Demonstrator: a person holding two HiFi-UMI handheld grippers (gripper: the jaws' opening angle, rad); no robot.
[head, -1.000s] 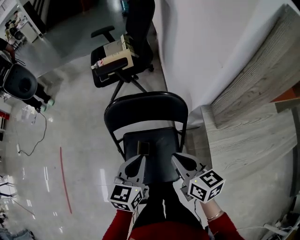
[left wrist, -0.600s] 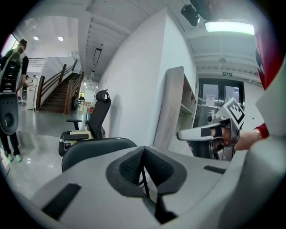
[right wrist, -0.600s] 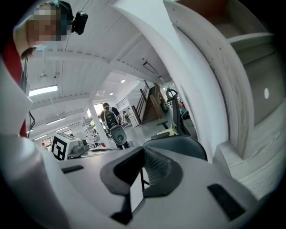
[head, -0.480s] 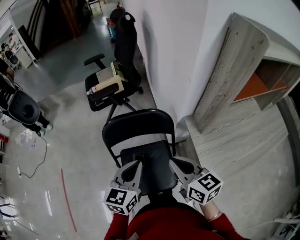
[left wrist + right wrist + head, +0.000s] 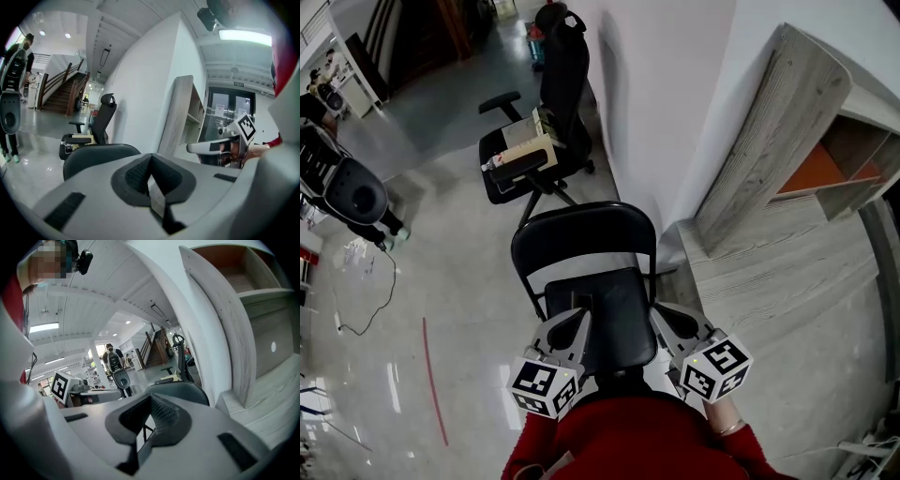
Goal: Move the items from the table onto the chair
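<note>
Left gripper: jaws together on nothing, held low against the body, likely because there is nothing to carry.
Right gripper: the same, closed and empty.
Chair: right below, its seat between the two grippers, within easy reach for setting things down.
Item: a small dark thing near the seat's front, too small to name, probably already delivered.
Table: not in view.

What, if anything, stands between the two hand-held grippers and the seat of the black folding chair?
Nothing visible does. The left hand-held gripper and right hand-held gripper, both shut and empty, are held just over the front of the chair seat. A small dark thing lies on it by the left tips.
</note>
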